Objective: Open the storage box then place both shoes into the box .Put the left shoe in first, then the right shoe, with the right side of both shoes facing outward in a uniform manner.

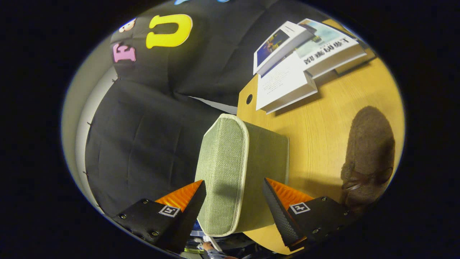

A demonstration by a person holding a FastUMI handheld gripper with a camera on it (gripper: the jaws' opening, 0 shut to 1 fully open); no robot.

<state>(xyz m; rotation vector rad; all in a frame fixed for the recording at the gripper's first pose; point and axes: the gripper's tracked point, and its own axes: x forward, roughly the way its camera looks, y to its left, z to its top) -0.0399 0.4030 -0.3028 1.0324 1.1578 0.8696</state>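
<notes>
Gripper [233, 187] is standing open, fingers straddling the green fabric storage box [230, 169] without clearly pressing on it, lid panel facing the camera with the box body trailing toward 3 o'clock; one brown fuzzy shoe [370, 158] is lying well apart at 3 o'clock. Risk, as I judge it: the box is sitting at the table's [323, 118] edge, so a clumsy pull on the soft lid could be tipping it off the edge or slipping free. The wooden tabletop is carrying stacked books [298, 57] at 1 o'clock, black booth cloth [143, 136] hanging from 9 to 12.
</notes>
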